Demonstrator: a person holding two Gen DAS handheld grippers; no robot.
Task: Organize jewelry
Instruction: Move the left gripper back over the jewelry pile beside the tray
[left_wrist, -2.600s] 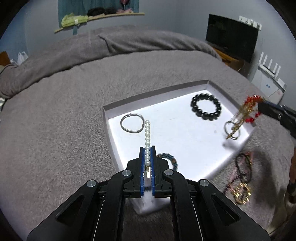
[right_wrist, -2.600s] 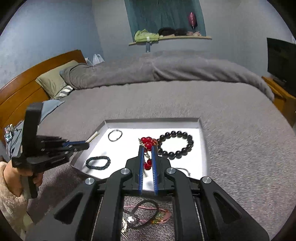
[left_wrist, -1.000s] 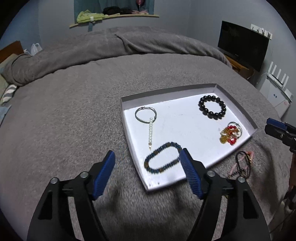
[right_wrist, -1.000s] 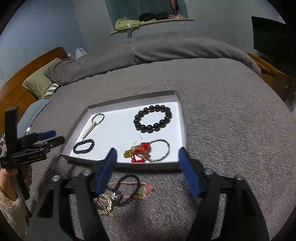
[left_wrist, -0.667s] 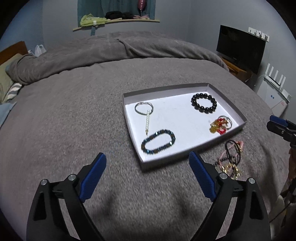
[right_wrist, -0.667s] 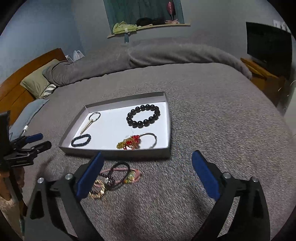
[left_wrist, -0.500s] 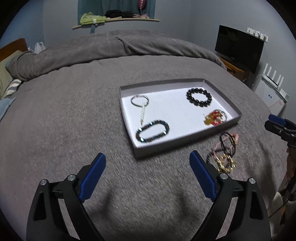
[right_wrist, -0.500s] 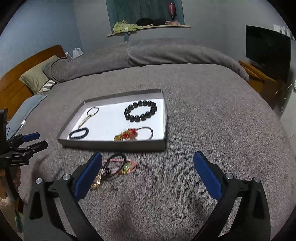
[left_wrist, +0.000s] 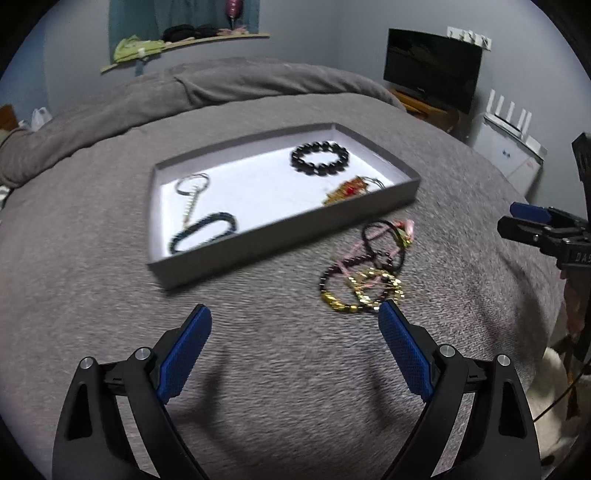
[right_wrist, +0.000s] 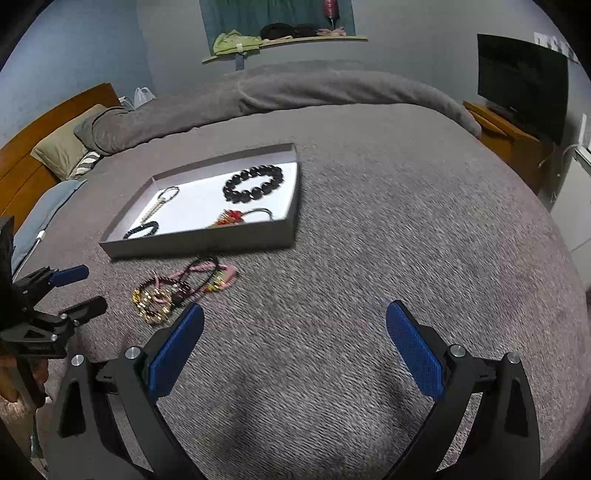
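Note:
A grey shallow tray (left_wrist: 288, 236) (right_wrist: 207, 245) lies on the grey bed cover. In it are a black bead bracelet (left_wrist: 320, 159) (right_wrist: 254, 184), a red and gold piece (left_wrist: 345, 192) (right_wrist: 231, 218), a dark blue bead bracelet (left_wrist: 203, 232) (right_wrist: 142, 229) and a silver ring with a pearl strand (left_wrist: 192, 192) (right_wrist: 164, 199). A tangled heap of bracelets (left_wrist: 365, 269) (right_wrist: 181, 286) lies on the cover in front of the tray. My left gripper (left_wrist: 293, 325) is open and empty, held back from the heap. My right gripper (right_wrist: 295, 321) is open and empty, to the right of the heap.
A rolled grey duvet (left_wrist: 236, 85) lies across the far side of the bed. A wooden headboard and pillows (right_wrist: 59, 147) are at the left. A TV on a wooden stand (right_wrist: 521, 96) and a white router on a cabinet (left_wrist: 511, 122) stand at the right.
Both grippers let go of their pieces in the tray, the pearl strand and the red and gold piece, opened wide, and drew back toward the near side of the bed.

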